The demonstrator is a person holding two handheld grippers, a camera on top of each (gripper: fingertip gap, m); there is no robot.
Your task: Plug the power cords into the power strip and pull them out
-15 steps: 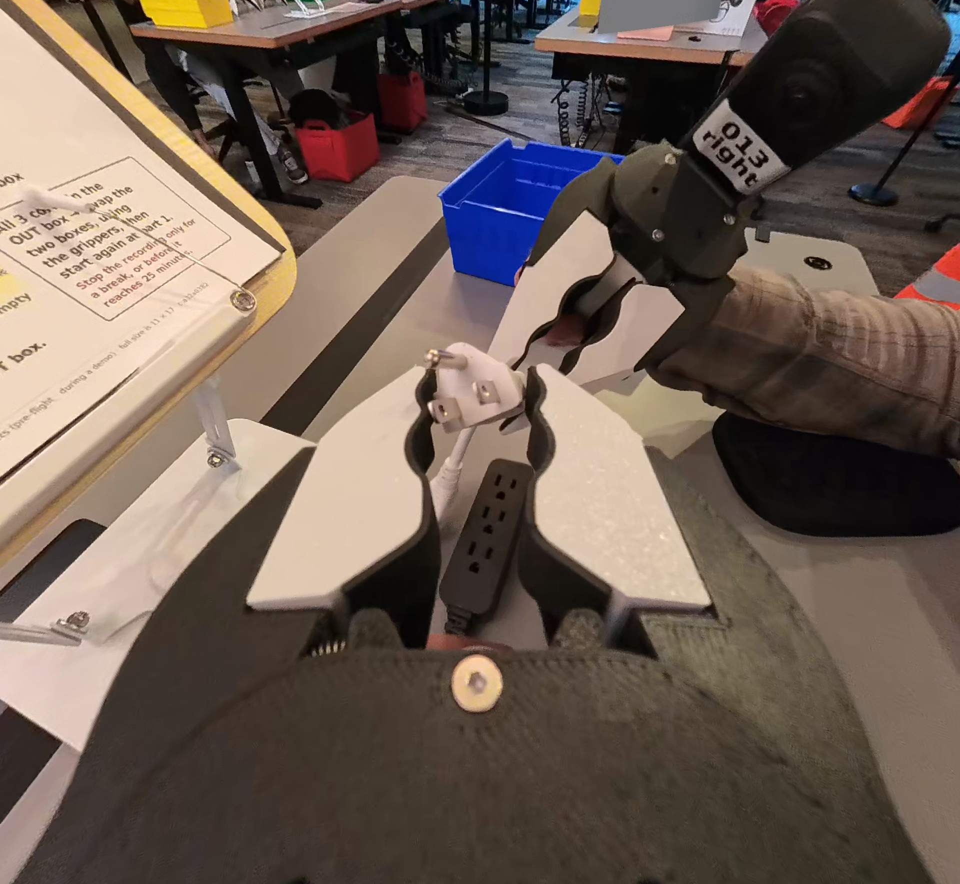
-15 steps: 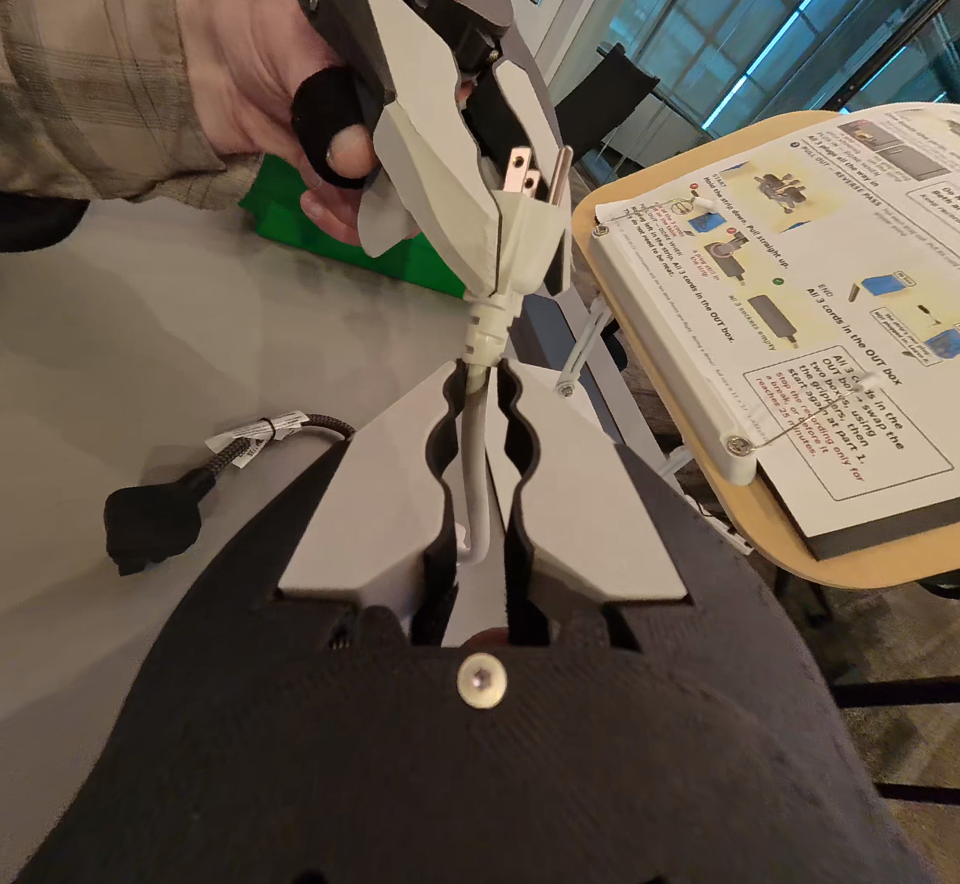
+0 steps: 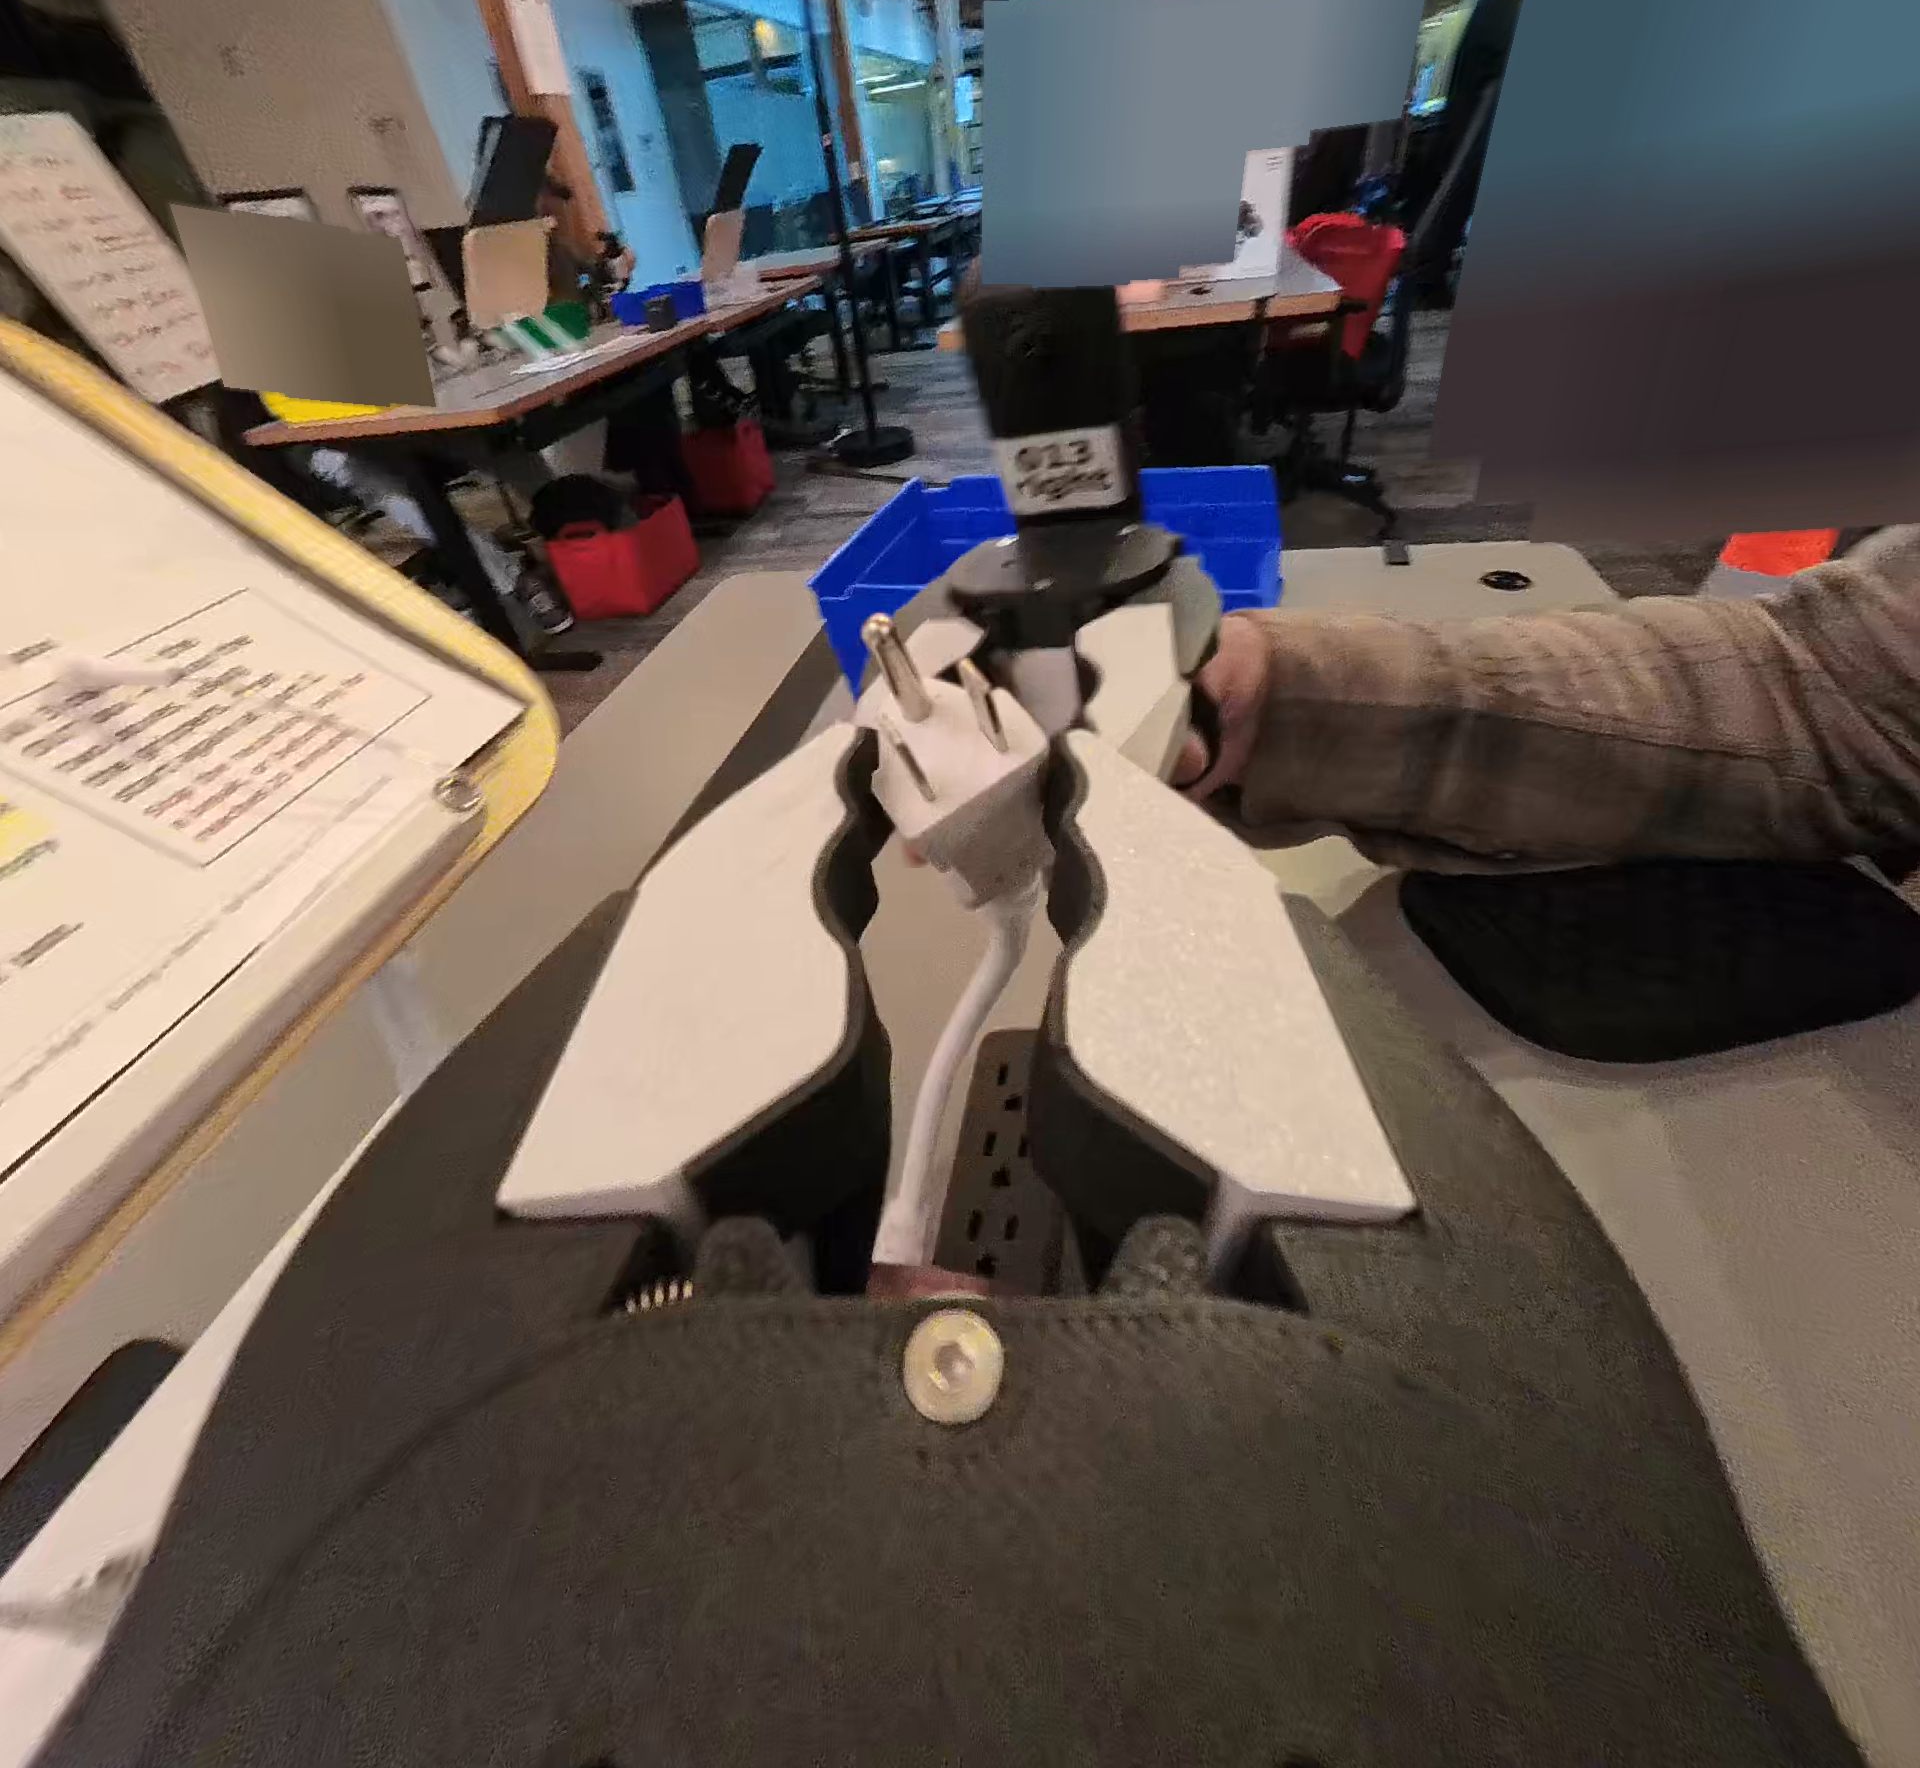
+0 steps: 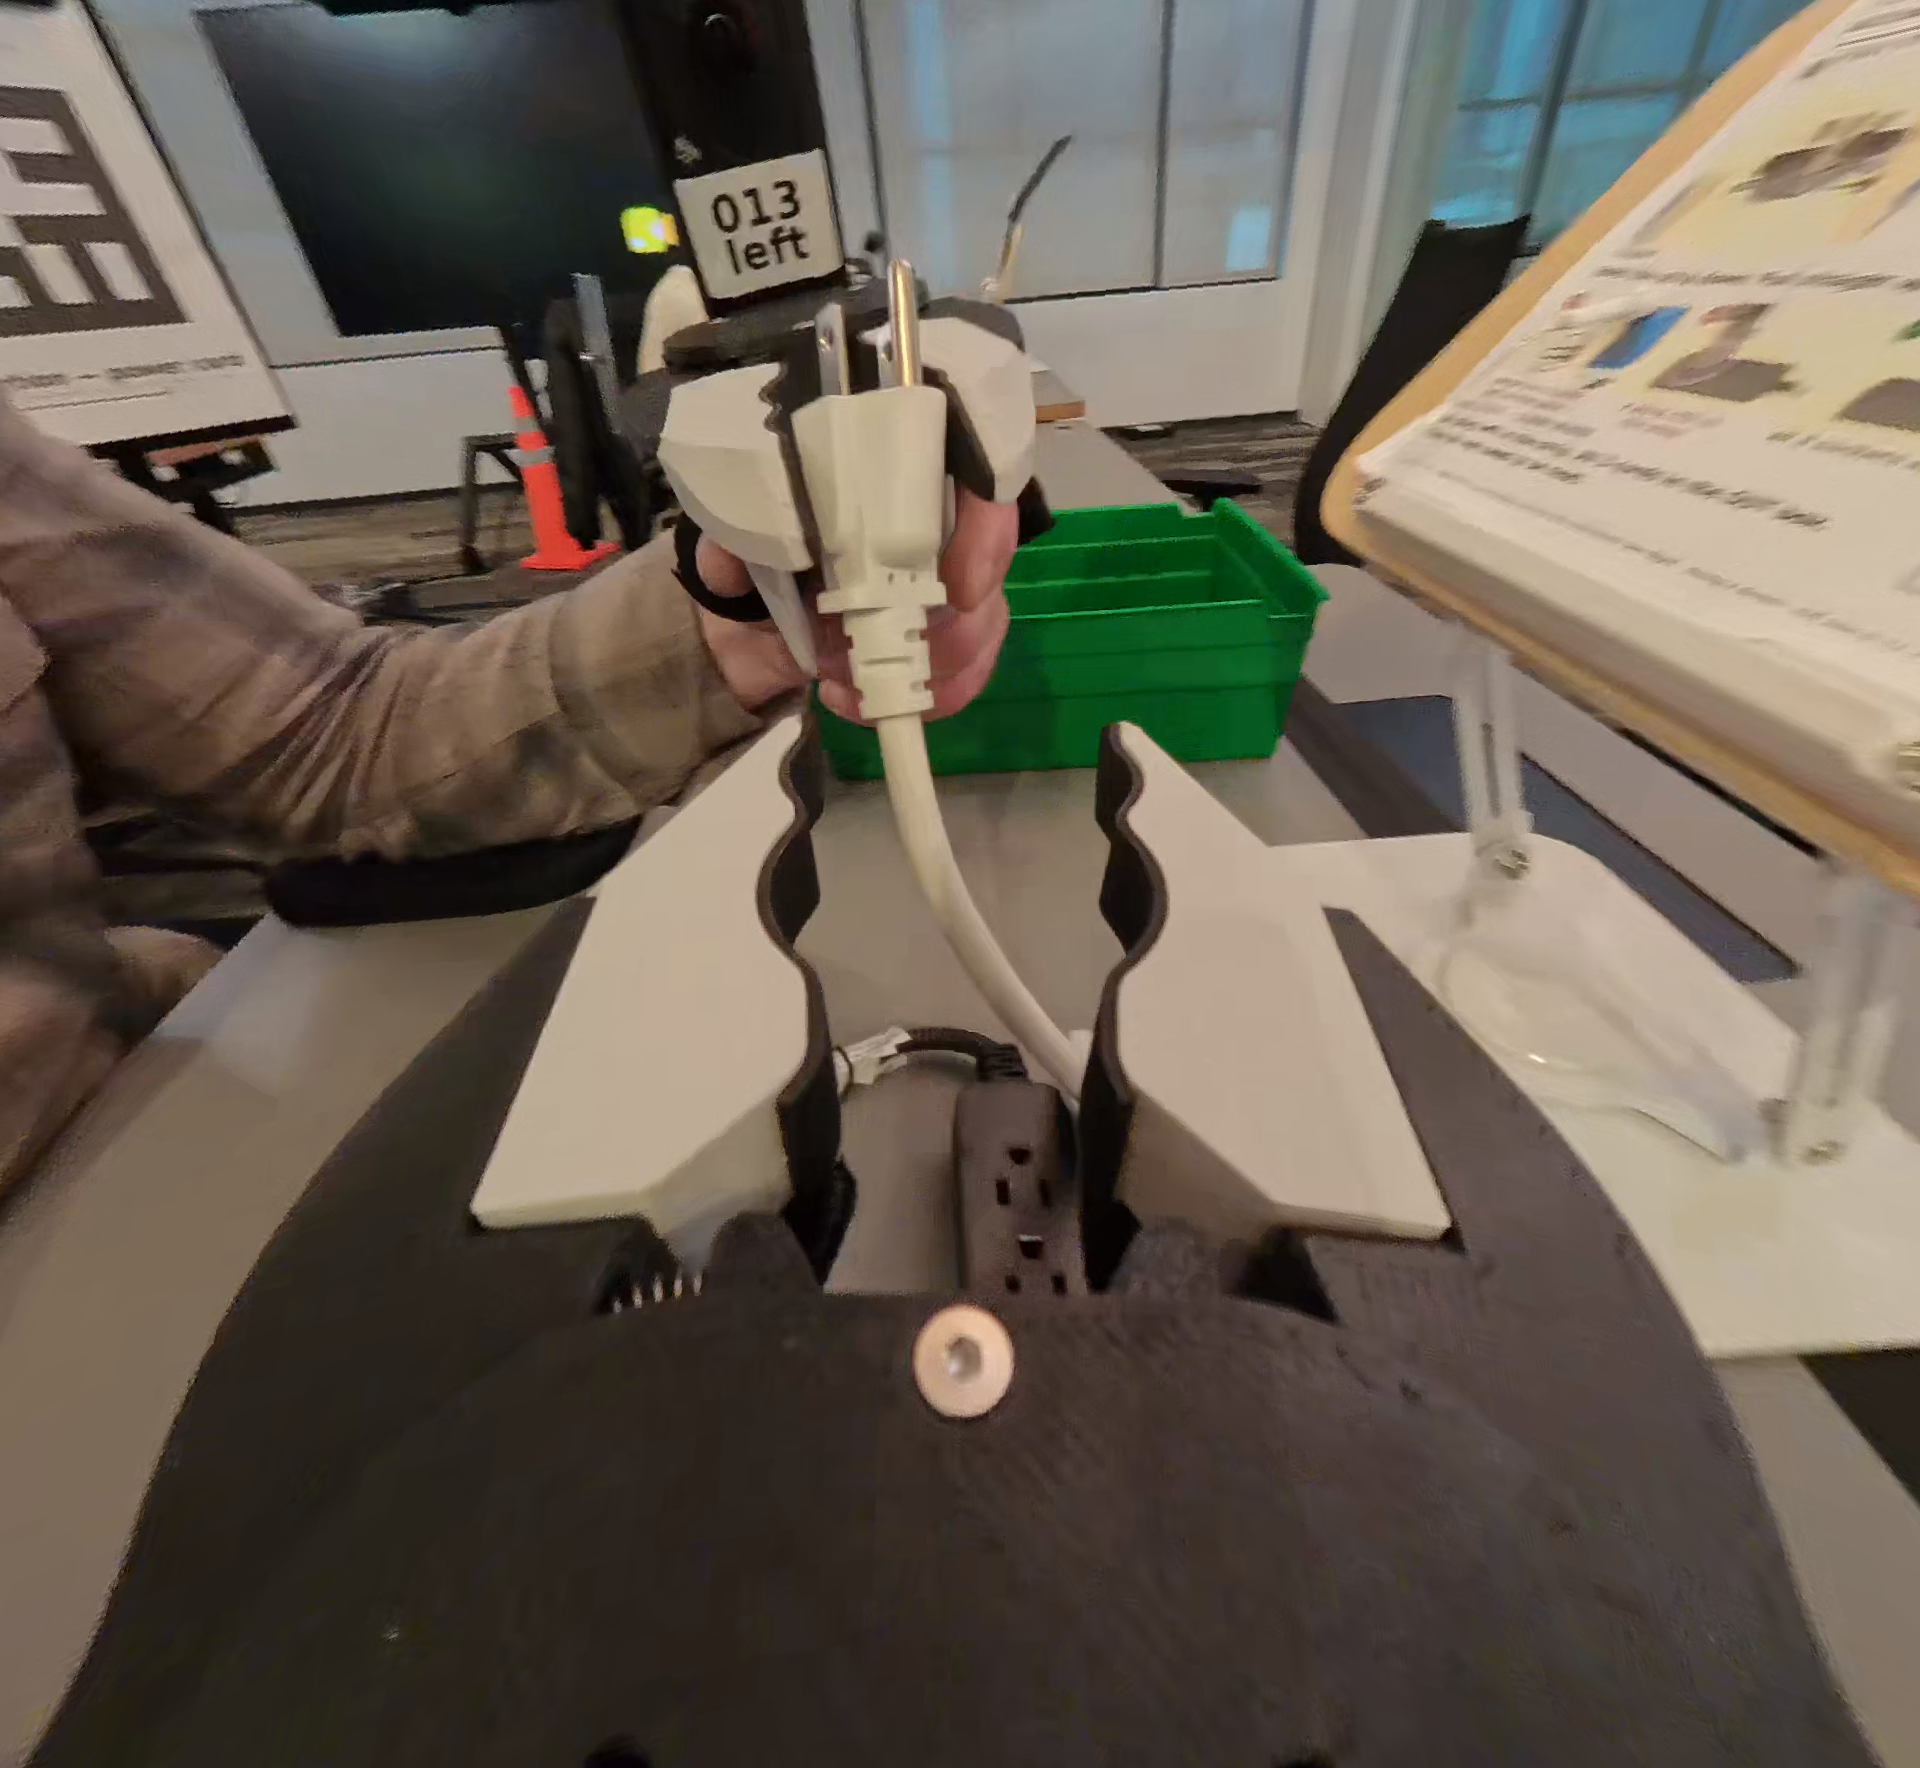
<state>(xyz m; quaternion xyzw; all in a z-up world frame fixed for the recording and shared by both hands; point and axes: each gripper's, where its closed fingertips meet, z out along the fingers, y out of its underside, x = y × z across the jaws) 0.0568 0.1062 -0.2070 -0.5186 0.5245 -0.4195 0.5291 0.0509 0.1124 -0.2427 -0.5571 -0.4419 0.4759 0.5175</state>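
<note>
My left gripper (image 3: 961, 762) is shut on a white three-prong plug (image 3: 951, 768), prongs pointing up and away. Its white cord (image 3: 966, 1022) hangs down between my fingers. The black power strip (image 3: 997, 1147) lies on the table below. In the right wrist view, the left gripper (image 4: 862, 409) holds the plug (image 4: 883, 492) upright in front of me. My right gripper (image 4: 961, 762) is open, and the cord (image 4: 935, 845) runs loose between its fingers down beside the power strip (image 4: 1013, 1178). The right gripper also shows in the left wrist view (image 3: 1039, 679), just behind the plug.
A blue bin (image 3: 904, 555) stands behind the right gripper, a green bin (image 4: 1143, 617) behind the left one. A tilted instruction board (image 3: 208, 731) on a clear stand (image 4: 1496, 887) rises at the table's side. A black braided cord (image 4: 935, 1043) lies by the strip's end. The tips of one gripper are about 4 centimeters away from the tips of the other.
My right gripper has opened and let go of the white cord. Both grippers have tilted up, and the plug's prongs now point upward.
</note>
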